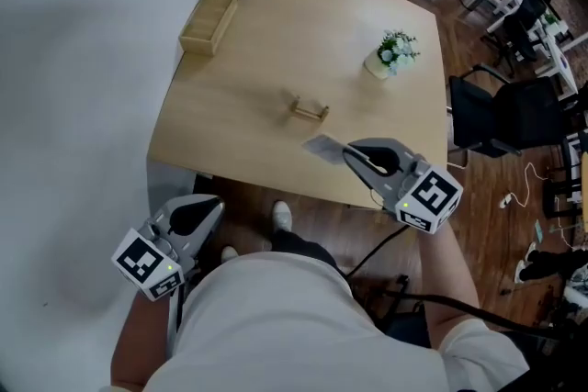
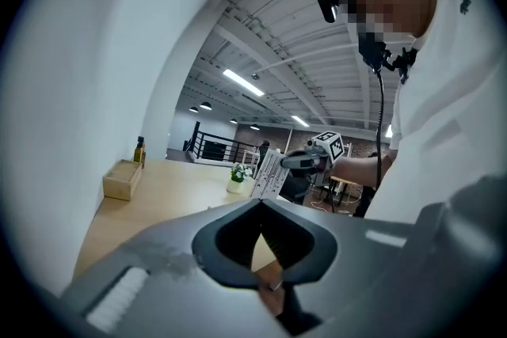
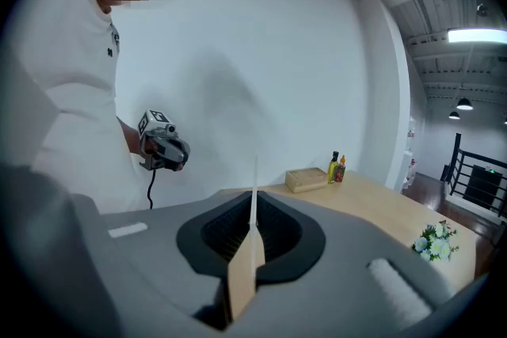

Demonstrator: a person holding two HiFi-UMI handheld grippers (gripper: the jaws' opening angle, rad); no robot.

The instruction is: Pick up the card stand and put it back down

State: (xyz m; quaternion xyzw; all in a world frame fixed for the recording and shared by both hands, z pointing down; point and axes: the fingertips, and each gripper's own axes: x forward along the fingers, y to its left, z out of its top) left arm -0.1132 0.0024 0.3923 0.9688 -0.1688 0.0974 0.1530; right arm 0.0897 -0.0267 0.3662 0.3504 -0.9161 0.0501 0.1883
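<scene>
Pale wooden worktop (image 1: pixel 257 60) by a white wall, dark plank floor around it.

Head view: the small light-wood card stand (image 1: pixel 310 110) sits alone near the worktop's middle, clear of both tools. Just short of it, the right hand-held gripper (image 1: pixel 351 155) pinches a flat white printed card (image 1: pixel 323 146). The left hand-held gripper (image 1: pixel 211 207) hangs below the near edge, over the floor. An open wooden box (image 1: pixel 208 22) and a white pot of flowers (image 1: pixel 390 53) stand further back.
Left gripper view: its jaws meet, with nothing between them.
Right gripper view: the jaws are closed tight on the card, which is seen edge-on and upright.
</scene>
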